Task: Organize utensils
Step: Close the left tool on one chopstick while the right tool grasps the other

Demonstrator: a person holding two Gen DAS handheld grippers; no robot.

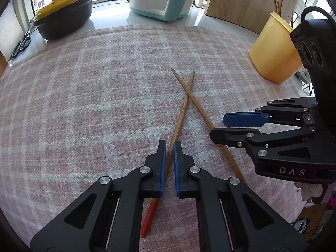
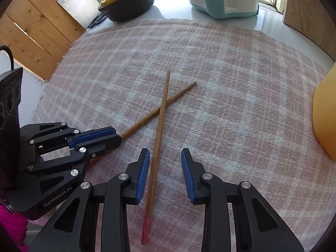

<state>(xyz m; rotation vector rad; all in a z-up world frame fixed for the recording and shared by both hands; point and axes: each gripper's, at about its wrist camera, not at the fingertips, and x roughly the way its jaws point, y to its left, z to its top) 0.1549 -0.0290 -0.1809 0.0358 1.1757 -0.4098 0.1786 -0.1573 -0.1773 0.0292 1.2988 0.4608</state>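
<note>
- Checked pink cloth (image 2: 231, 84) covers the counter; two chopsticks cross at frame centre.
- Left claw (image 1: 169, 147) is clamped on one chopstick (image 1: 182, 107).
- Right claw (image 2: 164, 159) straddles the other chopstick (image 2: 159, 126), not yet pinching; its shaft runs lengthwise between the pads.

Yellow container (image 2: 324, 113) at 3 o'clock in the right wrist view: cut by the frame edge, rim unseen. Scissors (image 1: 21, 44) at 10 o'clock in the left wrist view: blades hidden behind the dark pot (image 1: 63, 19). Chopstick (image 1: 176, 124) blurred where it enters the left gripper (image 1: 169, 145).
</note>
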